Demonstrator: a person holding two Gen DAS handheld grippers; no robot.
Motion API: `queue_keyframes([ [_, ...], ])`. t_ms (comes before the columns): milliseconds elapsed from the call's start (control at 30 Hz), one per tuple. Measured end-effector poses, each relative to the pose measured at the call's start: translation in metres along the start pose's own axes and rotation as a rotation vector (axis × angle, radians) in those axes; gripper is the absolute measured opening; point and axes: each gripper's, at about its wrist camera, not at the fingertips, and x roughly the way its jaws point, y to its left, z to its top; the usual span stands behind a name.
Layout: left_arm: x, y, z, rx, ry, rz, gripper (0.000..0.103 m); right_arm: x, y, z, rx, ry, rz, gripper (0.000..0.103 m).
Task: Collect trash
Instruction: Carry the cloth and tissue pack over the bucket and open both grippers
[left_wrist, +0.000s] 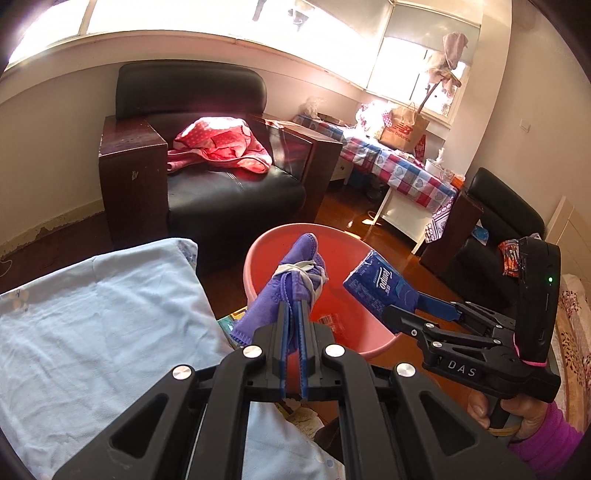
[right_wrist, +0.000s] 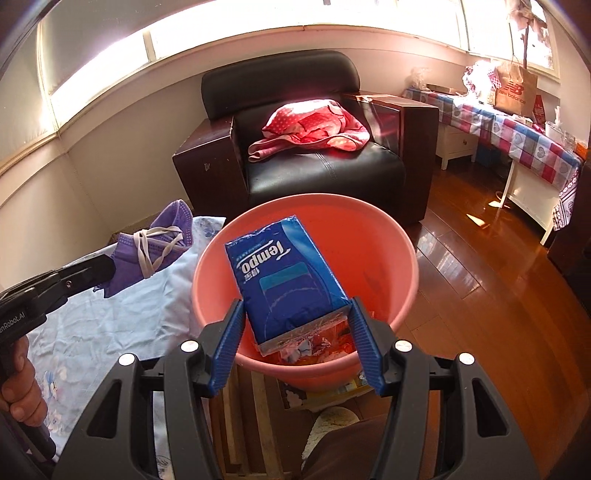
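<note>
My left gripper (left_wrist: 294, 314) is shut on a purple face mask (left_wrist: 291, 273) with white ear loops, held over the near rim of a pink plastic basin (left_wrist: 258, 254). The mask also shows in the right wrist view (right_wrist: 155, 247), left of the basin (right_wrist: 399, 258). My right gripper (right_wrist: 295, 314) is shut on a blue Tempo tissue pack (right_wrist: 284, 273), held over the basin's middle. The pack also shows in the left wrist view (left_wrist: 380, 288), with the right gripper (left_wrist: 410, 308) coming in from the right. Some wrappers (right_wrist: 317, 343) lie in the basin's bottom.
A light blue pillow (left_wrist: 92, 325) lies to the left of the basin. A black armchair (right_wrist: 317, 162) with a red blanket (right_wrist: 314, 125) stands behind it. A table with a checked cloth (right_wrist: 524, 129) stands at the right on the wooden floor (right_wrist: 480, 295).
</note>
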Motion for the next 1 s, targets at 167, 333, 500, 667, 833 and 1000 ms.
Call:
queue_keyframes([
  [167, 0.022, -0.017, 0.002, 0.033, 0.041, -0.001, 0.004, 0.007, -0.009, -0.004, 0.019, 0.016, -0.012, 0.058],
  [333, 0.037, -0.025, 0.002, 0.062, 0.072, 0.008, 0.004, 0.013, -0.014, -0.006, 0.034, 0.032, -0.022, 0.058],
  [500, 0.049, -0.025, 0.000, 0.061, 0.108, 0.011, 0.004, 0.019, -0.015, -0.006, 0.036, 0.045, -0.032, 0.058],
  [667, 0.053, -0.025, -0.002, 0.067, 0.117, 0.013, 0.005, 0.021, -0.014, -0.005, 0.042, 0.042, -0.033, 0.058],
  [833, 0.053, -0.023, -0.001, 0.055, 0.112, 0.009, 0.005, 0.023, -0.015, -0.003, 0.044, 0.042, -0.040, 0.058],
  [1000, 0.049, -0.024, 0.000, 0.052, 0.094, -0.003, 0.005, 0.020, -0.014, -0.002, 0.050, 0.033, -0.036, 0.058],
])
